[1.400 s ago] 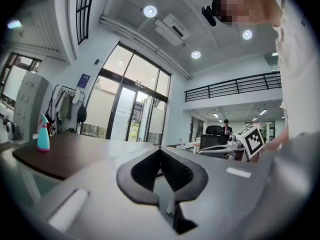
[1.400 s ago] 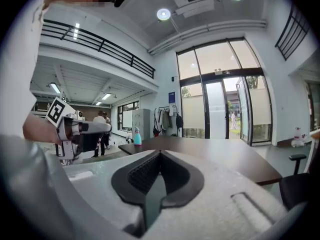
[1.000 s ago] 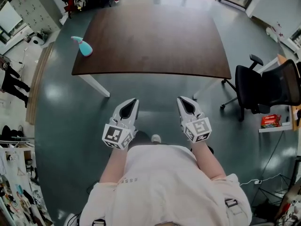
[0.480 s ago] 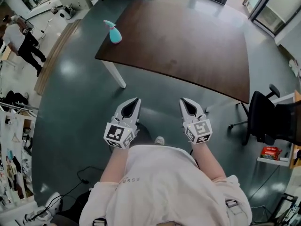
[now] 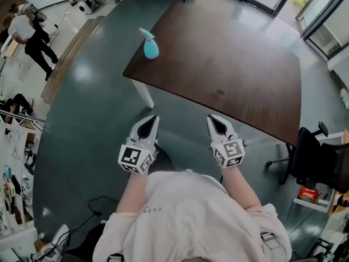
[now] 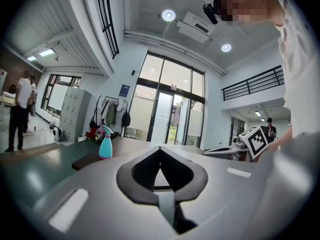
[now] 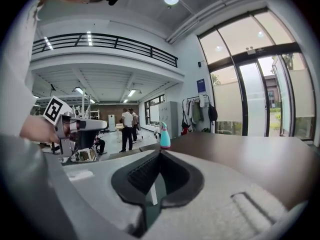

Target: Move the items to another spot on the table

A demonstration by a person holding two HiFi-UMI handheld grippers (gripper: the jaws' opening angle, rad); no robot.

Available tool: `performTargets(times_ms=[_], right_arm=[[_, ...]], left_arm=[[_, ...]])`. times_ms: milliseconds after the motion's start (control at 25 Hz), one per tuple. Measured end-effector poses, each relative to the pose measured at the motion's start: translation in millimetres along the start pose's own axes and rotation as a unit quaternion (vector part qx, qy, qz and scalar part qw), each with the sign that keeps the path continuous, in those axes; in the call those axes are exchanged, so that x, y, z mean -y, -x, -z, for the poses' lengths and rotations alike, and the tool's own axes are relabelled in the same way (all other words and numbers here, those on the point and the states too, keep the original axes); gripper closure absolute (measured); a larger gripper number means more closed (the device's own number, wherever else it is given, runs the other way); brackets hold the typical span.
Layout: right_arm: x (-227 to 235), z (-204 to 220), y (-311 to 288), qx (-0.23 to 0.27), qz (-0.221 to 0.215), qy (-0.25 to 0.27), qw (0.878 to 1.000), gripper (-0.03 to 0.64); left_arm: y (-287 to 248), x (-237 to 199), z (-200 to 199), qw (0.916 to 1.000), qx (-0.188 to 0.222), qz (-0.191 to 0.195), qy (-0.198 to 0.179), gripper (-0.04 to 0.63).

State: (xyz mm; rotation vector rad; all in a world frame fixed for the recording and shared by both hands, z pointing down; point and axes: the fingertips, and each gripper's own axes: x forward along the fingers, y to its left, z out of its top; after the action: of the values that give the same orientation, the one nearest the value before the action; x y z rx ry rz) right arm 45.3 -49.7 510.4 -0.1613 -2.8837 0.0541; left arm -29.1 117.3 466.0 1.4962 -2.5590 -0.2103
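A teal spray bottle with a pink trigger point(image 5: 149, 47) stands near the far left corner of the dark brown table point(image 5: 234, 59). It also shows in the left gripper view as the bottle point(image 6: 105, 145) and in the right gripper view as the bottle point(image 7: 163, 136). My left gripper point(image 5: 152, 118) and right gripper point(image 5: 212, 118) are held side by side over the floor, short of the table's near edge. Both point toward the table, and both are shut with nothing between the jaws. Seen from its own camera, the left gripper point(image 6: 160, 149) has its tips meeting, as does the right gripper point(image 7: 160, 152).
A black office chair point(image 5: 319, 165) stands at the right, past the table's corner. Two people point(image 5: 27, 31) are far off at the upper left, beside a wooden strip point(image 5: 71, 51) on the floor. White table legs point(image 5: 143, 94) stand under the near left corner. A cable point(image 5: 95, 214) lies on the floor.
The table and the bottle have shifted right and closer in the head view as the person turned and walked. Both grippers keep their place before the body, still shut.
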Motion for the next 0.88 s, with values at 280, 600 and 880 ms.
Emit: performTargets(times_ms=[280,600,880], right_arm=[[-8.5,-39.9,-99.5,-0.004,0.005,-0.001,1.0,0.626],[-3.5,-73.5,-205.0,-0.008,0.012,-0.011,1.0,0.626],[-23.3,-90.8,-289.1,-0.011,-0.003,-0.014,1.0,0.626]], left_arm=[[-44.0,-98.5,-38.5,0.9999,0.001,0.012,0.006,0.578],[-95.1,-191.6,-78.6,0.9995,0.004,0.03,0.002,0.578],[-114.0,-262.9,-83.1,0.9992,-0.009,0.037,0.013,0.578]])
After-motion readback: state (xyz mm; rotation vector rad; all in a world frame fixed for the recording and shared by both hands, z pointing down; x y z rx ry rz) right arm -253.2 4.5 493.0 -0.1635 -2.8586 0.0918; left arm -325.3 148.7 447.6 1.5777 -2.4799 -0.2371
